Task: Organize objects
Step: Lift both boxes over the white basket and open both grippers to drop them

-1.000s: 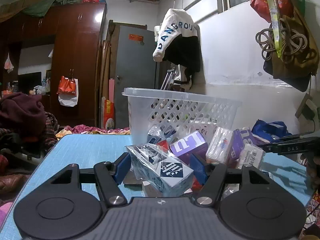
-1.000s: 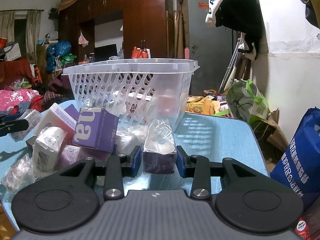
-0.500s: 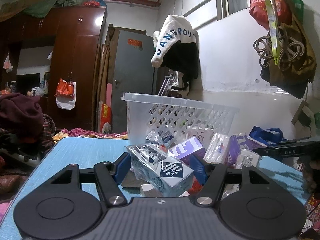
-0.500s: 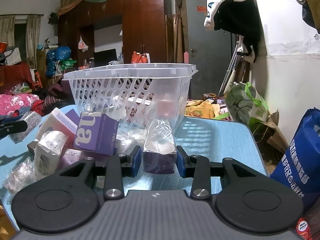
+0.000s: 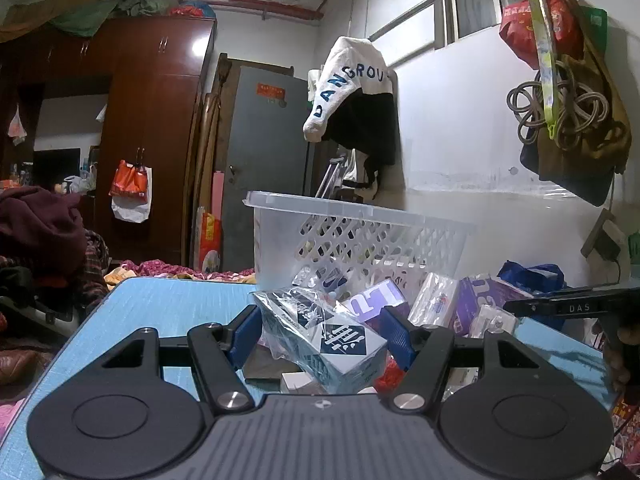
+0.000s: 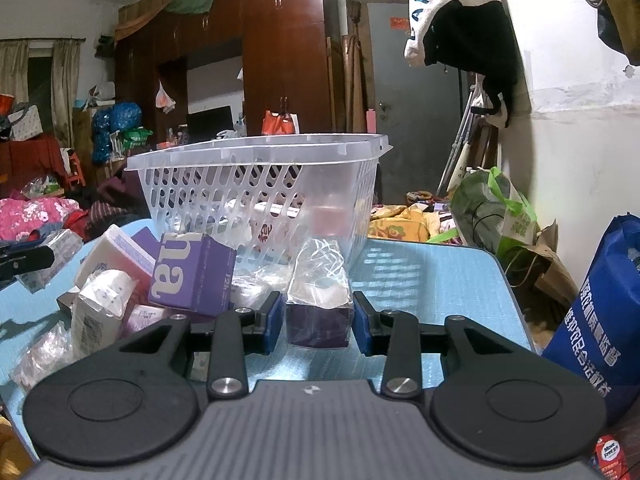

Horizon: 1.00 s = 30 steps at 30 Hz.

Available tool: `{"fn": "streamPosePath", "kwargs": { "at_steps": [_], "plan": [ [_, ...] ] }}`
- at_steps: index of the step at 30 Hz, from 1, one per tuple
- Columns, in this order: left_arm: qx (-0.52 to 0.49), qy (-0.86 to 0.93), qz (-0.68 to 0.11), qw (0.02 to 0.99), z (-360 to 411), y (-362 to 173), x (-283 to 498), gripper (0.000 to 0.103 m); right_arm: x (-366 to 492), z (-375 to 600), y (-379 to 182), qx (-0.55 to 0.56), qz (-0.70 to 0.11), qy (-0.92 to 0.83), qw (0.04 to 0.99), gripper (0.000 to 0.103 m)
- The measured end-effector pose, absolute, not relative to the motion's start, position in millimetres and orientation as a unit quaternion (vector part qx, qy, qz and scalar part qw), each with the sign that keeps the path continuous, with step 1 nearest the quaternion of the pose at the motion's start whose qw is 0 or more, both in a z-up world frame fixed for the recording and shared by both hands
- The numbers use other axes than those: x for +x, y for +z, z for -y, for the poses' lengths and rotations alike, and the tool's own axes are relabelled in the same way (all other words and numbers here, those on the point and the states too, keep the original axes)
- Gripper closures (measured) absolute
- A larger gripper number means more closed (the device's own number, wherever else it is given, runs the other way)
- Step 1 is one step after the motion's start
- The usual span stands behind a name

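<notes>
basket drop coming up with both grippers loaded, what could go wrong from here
1. The left gripper holds the blue-and-white box through loose plastic wrap; it could slip inside the wrap.
2. The right gripper grips the purple packet low, its clear top flopping free, which might snag the white basket at the rim.
3. The piled purple carton leans beside the right gripper and could topple if nudged.

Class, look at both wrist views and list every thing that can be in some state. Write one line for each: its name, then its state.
Left tongs: shut on a wrapped blue and white box.
Wrapped blue and white box: held, tilted.
Right tongs: shut on a wrapped dark purple packet.
Wrapped dark purple packet: held, upright.
Basket: upright on the table, a few items inside.
Purple box: lying tilted in the pile, outside the basket.
Grey door: closed.
</notes>
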<state>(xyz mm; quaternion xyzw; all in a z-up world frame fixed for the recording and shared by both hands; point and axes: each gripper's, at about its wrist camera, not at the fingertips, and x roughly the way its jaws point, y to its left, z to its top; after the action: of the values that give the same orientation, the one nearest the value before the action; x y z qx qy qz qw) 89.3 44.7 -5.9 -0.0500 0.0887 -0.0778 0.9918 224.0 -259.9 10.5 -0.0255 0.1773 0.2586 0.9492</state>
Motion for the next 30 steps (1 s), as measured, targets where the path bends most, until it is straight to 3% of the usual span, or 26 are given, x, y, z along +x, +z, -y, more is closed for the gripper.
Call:
{"fn": "streamPosePath", "kwargs": {
  "at_steps": [9,16,20,25,26,27,28,29,30],
  "plan": [
    [-0.062,-0.092,-0.066,0.992,-50.8,16.6,87.6,0.034,213.5,265.3,22.4,-0.012,-0.132,0.253,0.958,0.063],
    [-0.075,-0.124,-0.04,0.989,-43.8,96.1,125.7,0.034,219.3,226.7,100.0,-0.035,-0.069,0.277,0.958,0.063],
    [-0.076,-0.114,-0.077,0.988,-28.7,125.1,186.9,0.034,270.1,188.5,119.0,-0.069,-0.109,0.256,0.958,0.063],
    [-0.078,-0.085,-0.134,0.984,-21.7,111.2,247.8,0.034,306.0,163.6,112.3,-0.096,-0.149,0.243,0.954,0.062],
    [-0.079,-0.083,-0.136,0.984,-21.3,107.1,254.7,0.032,307.3,162.4,110.6,-0.098,-0.152,0.242,0.953,0.059],
    [-0.074,-0.074,-0.14,0.985,-20.8,104.0,259.2,0.027,306.6,161.5,110.0,-0.099,-0.151,0.24,0.954,0.039],
    [-0.067,-0.059,-0.148,0.985,-20.1,100.7,262.9,0.016,302.6,163.0,109.7,-0.095,-0.142,0.23,0.958,0.011],
    [-0.062,-0.043,-0.15,0.986,-20.7,98.1,262.1,0.014,293.7,169.9,110.0,-0.089,-0.13,0.222,0.962,0.001],
    [-0.058,-0.041,-0.143,0.987,-22.2,96.1,255.2,0.014,283.2,175.6,111.0,-0.08,-0.113,0.225,0.965,0.0]
  ]
}}
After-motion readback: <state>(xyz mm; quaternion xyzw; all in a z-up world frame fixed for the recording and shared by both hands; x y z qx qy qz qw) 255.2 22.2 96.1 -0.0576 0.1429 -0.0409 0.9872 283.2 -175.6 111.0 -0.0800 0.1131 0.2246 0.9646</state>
